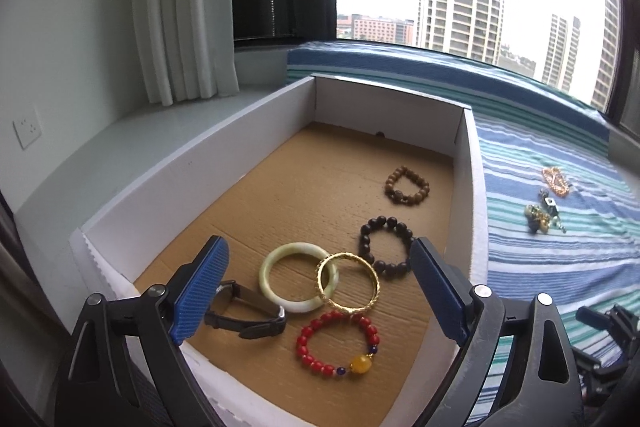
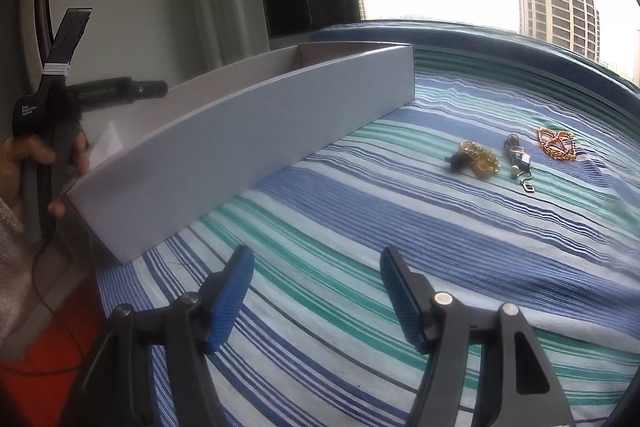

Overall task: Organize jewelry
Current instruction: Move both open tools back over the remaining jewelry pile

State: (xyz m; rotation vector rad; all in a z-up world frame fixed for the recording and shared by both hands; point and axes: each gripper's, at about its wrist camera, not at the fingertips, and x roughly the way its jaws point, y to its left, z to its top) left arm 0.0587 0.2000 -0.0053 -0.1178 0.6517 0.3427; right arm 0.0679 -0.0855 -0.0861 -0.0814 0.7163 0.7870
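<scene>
Blue ribbed pads on both tools, two fingers each. The left tool (image 1: pixel 320 291) is spread wide with nothing in it, hovering over the near end of a white cardboard box (image 1: pixel 192 163) with a brown floor. The right tool (image 2: pixel 316 301) is spread wide too, also holding nothing, low over the striped blue, green and white bedspread (image 2: pixel 360 247), just right of the box's outer wall.

Count inside the box, six pieces:
- one dark strap watch (image 1: pixel 248 315), nearest the left finger, partly hidden behind it
- one pale green jade bangle (image 1: pixel 280 277)
- one gold bangle (image 1: pixel 349 283), overlapping the jade one's right side
- one red bead bracelet (image 1: pixel 338 345) with an amber bead and two small blue ones, just in front of the gold bangle
- one black bead bracelet (image 1: pixel 385 247), close to the right finger
- one brown bead bracelet (image 1: pixel 407 185), further back near the right wall

Out on the bedspread, well ahead and right of the right tool, three little heaps: a gold tangle with something dark on it (image 2: pixel 478 159), a small dark piece with a silver charm (image 2: pixel 518 161), and a rose-gold chain (image 2: pixel 558 143). Can't sort out individual pieces in those.

Writing: the left tool's handle reads "Data Acquisition System" in the right wrist view; the other print on it is too blurry.
</scene>
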